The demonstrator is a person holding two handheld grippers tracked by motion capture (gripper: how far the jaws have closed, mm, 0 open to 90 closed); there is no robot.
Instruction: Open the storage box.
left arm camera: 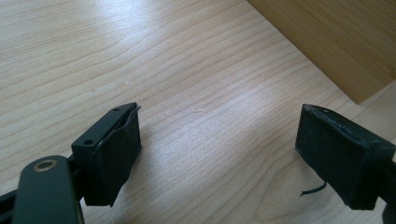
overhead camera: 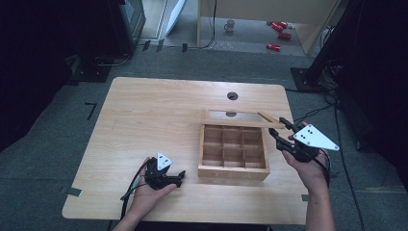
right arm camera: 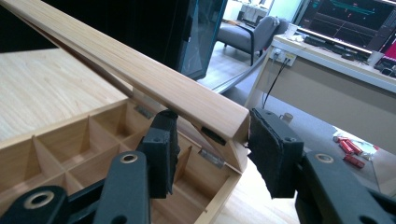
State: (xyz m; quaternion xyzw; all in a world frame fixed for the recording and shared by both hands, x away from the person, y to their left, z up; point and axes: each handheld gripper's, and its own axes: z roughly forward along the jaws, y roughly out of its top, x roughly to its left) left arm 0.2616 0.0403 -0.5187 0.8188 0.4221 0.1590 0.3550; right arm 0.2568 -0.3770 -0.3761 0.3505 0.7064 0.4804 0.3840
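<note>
Fingers of the right gripper [right arm camera: 212, 154] stand open around the corner of the raised lid [right arm camera: 140, 74] of the wooden box [overhead camera: 233, 151], right of centre. Left gripper [left arm camera: 219, 158] fingers are wide open, empty, low over the surface [left arm camera: 187, 70].

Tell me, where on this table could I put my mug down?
The bare table left of and behind the wooden box, up to the round hole. It is crowded by the left gripper and the right gripper at the lid.

High view overhead, tool views close, shared table [overhead camera: 144, 110]
</note>
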